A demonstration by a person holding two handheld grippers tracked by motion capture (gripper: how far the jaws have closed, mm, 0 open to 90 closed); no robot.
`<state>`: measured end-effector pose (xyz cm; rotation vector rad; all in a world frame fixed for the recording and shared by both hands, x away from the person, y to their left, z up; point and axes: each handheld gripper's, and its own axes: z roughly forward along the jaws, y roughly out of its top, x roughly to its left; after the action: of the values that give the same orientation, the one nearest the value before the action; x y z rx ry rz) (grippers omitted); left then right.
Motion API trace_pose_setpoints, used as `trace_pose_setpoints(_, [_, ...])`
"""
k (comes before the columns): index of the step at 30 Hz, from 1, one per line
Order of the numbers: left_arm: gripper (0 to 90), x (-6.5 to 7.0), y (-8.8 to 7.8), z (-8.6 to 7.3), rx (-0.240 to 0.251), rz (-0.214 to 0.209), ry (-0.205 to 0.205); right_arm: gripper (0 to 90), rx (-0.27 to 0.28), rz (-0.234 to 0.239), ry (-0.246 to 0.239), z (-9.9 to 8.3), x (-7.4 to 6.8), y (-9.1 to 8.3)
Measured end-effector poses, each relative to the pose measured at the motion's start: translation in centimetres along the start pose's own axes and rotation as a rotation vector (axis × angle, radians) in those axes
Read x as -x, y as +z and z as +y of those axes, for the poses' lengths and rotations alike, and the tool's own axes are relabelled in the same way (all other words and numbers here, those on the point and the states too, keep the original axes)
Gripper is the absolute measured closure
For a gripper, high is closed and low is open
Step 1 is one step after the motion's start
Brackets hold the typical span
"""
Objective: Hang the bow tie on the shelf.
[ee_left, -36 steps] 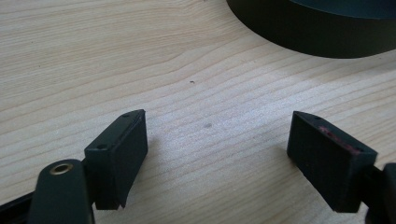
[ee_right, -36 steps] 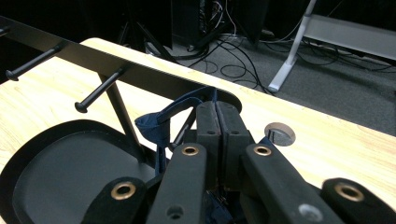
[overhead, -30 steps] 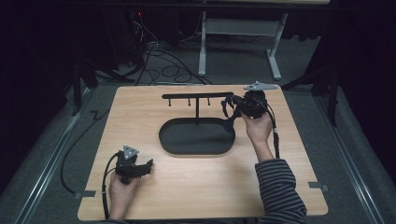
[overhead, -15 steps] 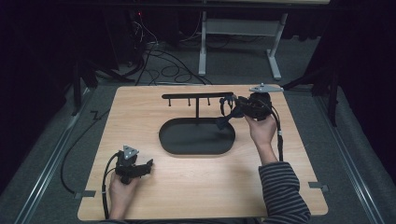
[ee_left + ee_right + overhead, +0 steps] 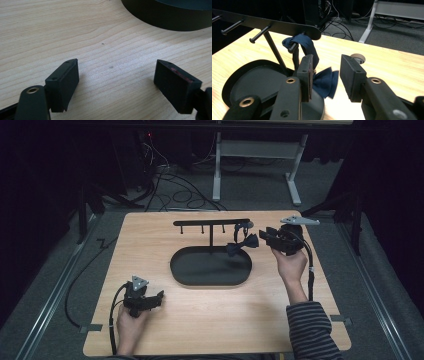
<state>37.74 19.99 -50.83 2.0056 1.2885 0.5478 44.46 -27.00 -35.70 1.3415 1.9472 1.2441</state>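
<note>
The dark blue bow tie [image 5: 322, 80] hung by its strap from the end peg of the black stand [image 5: 210, 222], released, while the right gripper [image 5: 325, 75], jaws just opened, hovered beside it; the left gripper [image 5: 115, 80] rested jaws apart, well away.

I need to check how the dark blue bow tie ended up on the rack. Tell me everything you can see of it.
The dark blue fabric bow tie hangs by its strap, which loops over the end peg of the black metal rack. The bow itself dangles below, above the edge of the rack's black oval base tray. It looks soft and matte. The right tool has just been opening; its jaws stand apart around the bow, one pad close beside the cloth, not pressing it.
</note>
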Motion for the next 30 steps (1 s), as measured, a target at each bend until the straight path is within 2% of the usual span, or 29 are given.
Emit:
trace_pose_setpoints(4, [20.6,0.0,0.0,0.0,0.000,0.000,0.000,61.5,0.022,0.014,0.026,-0.6,0.6,-0.7])
trace_pose_setpoints(14, [20.6,0.0,0.0,0.0,-0.001,-0.001,0.000,61.1,0.037,0.014,0.051,-2.3,1.5,-2.1])
trace_pose_setpoints(30, [20.7,0.0,0.0,0.0,-0.001,-0.001,-0.001,60.8,0.045,0.016,0.061,-3.8,1.7,-3.7])
